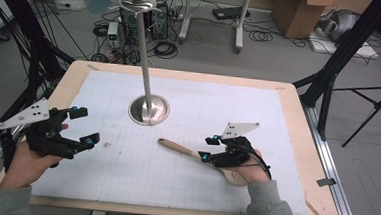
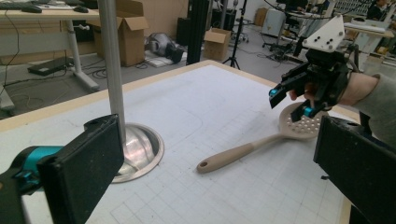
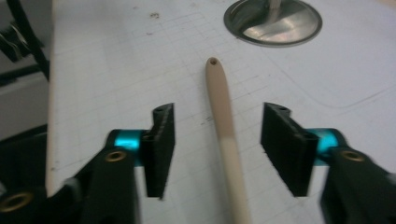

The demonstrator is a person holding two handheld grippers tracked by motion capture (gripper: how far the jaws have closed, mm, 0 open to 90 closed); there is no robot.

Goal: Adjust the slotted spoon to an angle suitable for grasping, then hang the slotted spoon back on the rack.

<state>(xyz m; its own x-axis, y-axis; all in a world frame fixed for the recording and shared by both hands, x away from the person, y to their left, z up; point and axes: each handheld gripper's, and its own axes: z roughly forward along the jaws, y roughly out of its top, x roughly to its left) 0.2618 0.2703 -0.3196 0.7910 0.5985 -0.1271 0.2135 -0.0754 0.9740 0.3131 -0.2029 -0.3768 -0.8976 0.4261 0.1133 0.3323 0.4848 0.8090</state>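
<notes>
Slotted spoon lies flat on the surface; my right tool straddles its handle, wide open, gripping nothing; left tool open, empty.

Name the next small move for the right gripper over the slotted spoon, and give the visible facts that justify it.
Probably lift the right gripper up and away. Its jaws stand open on either side of the spoon's handle without touching it, and the spoon lies flat on the white mat near the metal stand. The left gripper is open too, off to the side.
</notes>
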